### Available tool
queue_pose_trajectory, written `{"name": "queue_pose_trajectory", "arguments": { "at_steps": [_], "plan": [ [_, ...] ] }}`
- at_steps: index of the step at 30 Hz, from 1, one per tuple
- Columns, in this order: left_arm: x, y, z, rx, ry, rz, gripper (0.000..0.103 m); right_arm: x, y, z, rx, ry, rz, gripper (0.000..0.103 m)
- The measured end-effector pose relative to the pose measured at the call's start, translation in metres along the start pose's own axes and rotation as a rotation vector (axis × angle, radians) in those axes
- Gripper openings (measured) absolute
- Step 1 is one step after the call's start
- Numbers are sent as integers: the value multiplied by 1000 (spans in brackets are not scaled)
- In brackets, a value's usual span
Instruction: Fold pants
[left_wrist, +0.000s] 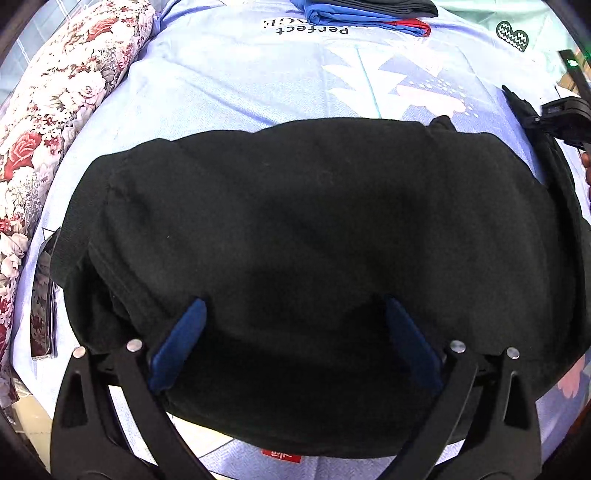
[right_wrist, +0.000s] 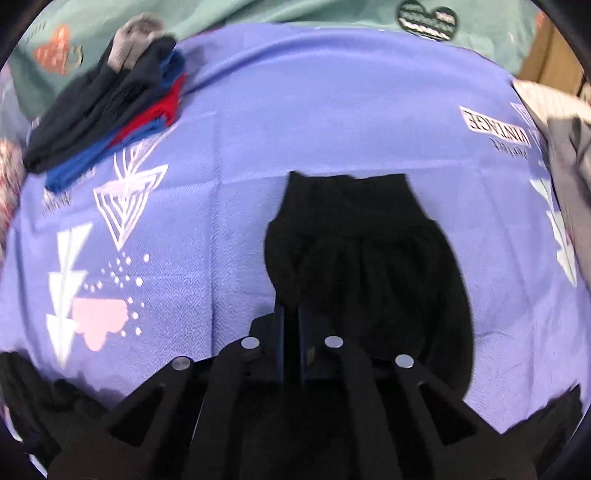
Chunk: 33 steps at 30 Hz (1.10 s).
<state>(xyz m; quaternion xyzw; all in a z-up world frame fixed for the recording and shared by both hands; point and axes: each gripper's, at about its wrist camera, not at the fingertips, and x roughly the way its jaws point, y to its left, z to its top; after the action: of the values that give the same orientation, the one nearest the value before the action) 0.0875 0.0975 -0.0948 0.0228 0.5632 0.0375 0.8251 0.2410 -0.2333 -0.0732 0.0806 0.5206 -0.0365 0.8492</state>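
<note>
Taking the black pants (left_wrist: 314, 236) as the landmark: to their left, in the left wrist view, a flowered roll of bedding (left_wrist: 55, 122) lies along the edge of the light blue printed sheet (left_wrist: 229, 81) that carries everything. The pants lie bunched in a broad heap in the middle of that sheet. The left tongs (left_wrist: 295, 306) stand spread wide over the near edge of the heap, blue pads apart, gripping nothing. Beyond the pants sits a stack of folded clothes (left_wrist: 365, 11), dark over blue and red. At the pants' right end, the right tongs (right_wrist: 294, 314) are pressed together, pinching a fold of the black cloth; past them the waistband (right_wrist: 351, 192) lies on the sheet.
</note>
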Motion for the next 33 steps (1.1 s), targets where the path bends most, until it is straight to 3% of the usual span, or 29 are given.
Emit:
{"name": "queue_pose_trajectory", "arguments": {
  "at_steps": [3,6,12,17,22,23,25,26,27,30,33],
  "plan": [
    [-1,1,-1,-4,5,-12,100,-34,-25,-2,50,-90,35,4],
    [-2,4,-1,-12,7,-32,100,-93,-58,-19,119,-219,74,4],
    [-1,10,-4,11,12,-55,100,-205,-162,-105,304,-412,92,4],
    [-3,12,-7,48,23,-56,100,-208,-222,-185,454,-342,55,4],
    [-4,12,-8,53,28,-46,100,-163,-251,-231,562,-218,70,4],
    [-4,10,-9,50,28,-42,100,-161,-251,-237,559,-204,71,6],
    [-5,10,-10,47,27,-34,100,-156,-251,-241,561,-181,87,21],
    [-5,9,-10,45,27,-31,100,-159,-255,-245,574,-192,88,46],
    [-6,8,-10,40,29,-27,100,-164,-258,-246,589,-222,80,55],
    [-6,8,-11,32,31,-18,100,-178,-268,-246,601,-312,103,64],
    [-7,7,-12,28,34,-9,100,-167,-286,-239,680,-301,179,63]
  ]
}}
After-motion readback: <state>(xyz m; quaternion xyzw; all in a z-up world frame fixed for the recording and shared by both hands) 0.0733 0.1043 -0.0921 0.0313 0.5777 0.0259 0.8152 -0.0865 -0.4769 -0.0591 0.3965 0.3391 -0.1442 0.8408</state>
